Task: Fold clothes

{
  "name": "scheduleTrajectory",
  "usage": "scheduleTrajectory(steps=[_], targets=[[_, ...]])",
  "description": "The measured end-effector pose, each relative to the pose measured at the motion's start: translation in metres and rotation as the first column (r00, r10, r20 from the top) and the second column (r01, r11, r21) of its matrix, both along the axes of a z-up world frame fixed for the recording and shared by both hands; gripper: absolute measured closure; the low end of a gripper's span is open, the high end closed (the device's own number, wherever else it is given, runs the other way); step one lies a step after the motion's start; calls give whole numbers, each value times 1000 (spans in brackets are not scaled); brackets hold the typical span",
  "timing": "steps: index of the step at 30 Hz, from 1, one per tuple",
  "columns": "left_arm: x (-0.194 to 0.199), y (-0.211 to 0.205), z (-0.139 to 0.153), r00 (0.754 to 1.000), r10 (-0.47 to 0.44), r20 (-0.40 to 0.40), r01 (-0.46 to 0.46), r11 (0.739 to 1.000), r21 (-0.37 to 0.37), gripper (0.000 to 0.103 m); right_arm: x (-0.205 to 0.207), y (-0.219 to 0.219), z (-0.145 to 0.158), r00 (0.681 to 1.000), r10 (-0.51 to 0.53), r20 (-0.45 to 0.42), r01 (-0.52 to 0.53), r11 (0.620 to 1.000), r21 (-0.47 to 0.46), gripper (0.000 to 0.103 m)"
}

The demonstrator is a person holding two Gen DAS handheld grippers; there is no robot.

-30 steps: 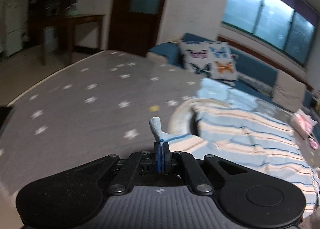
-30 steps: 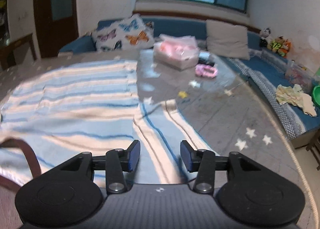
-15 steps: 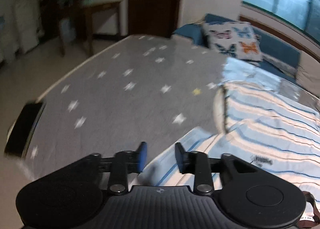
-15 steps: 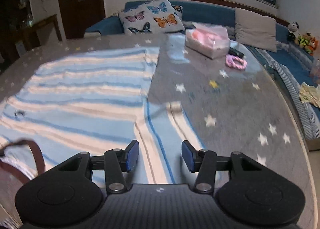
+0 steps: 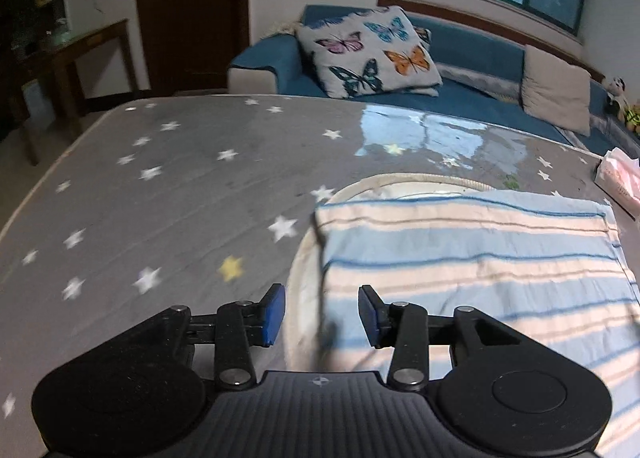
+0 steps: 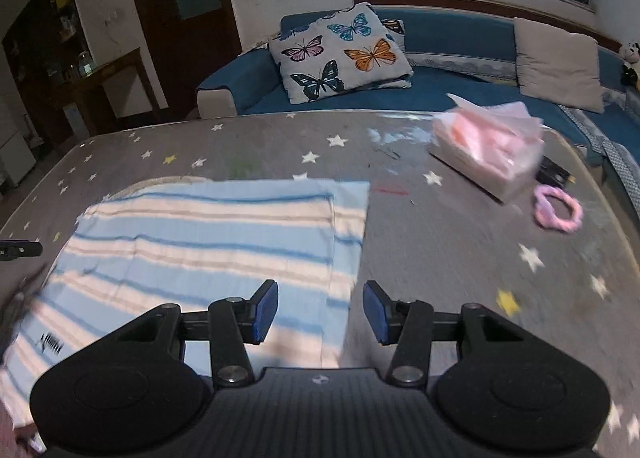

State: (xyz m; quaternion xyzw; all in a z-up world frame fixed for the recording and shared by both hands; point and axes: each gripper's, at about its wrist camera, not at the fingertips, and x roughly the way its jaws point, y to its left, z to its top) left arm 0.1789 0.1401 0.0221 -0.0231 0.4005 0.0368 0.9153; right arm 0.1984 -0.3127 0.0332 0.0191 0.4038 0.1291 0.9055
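Both claws agape, left claw (image 5: 322,316), right claw (image 6: 320,312), striped garment (image 6: 208,242), tissue pack (image 6: 490,147) beyond

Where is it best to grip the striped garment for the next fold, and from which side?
Probably the striped garment at its near right edge, below the open right gripper. That edge lies flat and free on the table; come from the right, sliding one finger under.

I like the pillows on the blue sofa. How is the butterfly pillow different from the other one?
The butterfly pillow is covered in colourful butterflies, while the plain pillow is one beige colour with no pattern. The butterfly pillow sits near the sofa's left end by the armrest; the plain pillow is further right, under the window. Both are squarish and both lean against the sofa's back.
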Motion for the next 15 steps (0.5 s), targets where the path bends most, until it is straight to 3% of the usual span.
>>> scheduleTrajectory(steps=[7, 13, 15], targets=[[60, -8, -16, 998, -46, -35, 46, 999, 20, 45, 57, 3, -21, 1000, -15, -21, 15, 1000, 7, 51], [89, -7, -33, 996, -61, -69, 60, 998, -15, 46, 96, 0, -42, 997, -27, -66, 33, 996, 88, 51], [94, -8, -36, 995, -73, -72, 72, 997, -28, 55, 106, 0, -46, 997, -26, -68, 34, 992, 118, 52]])
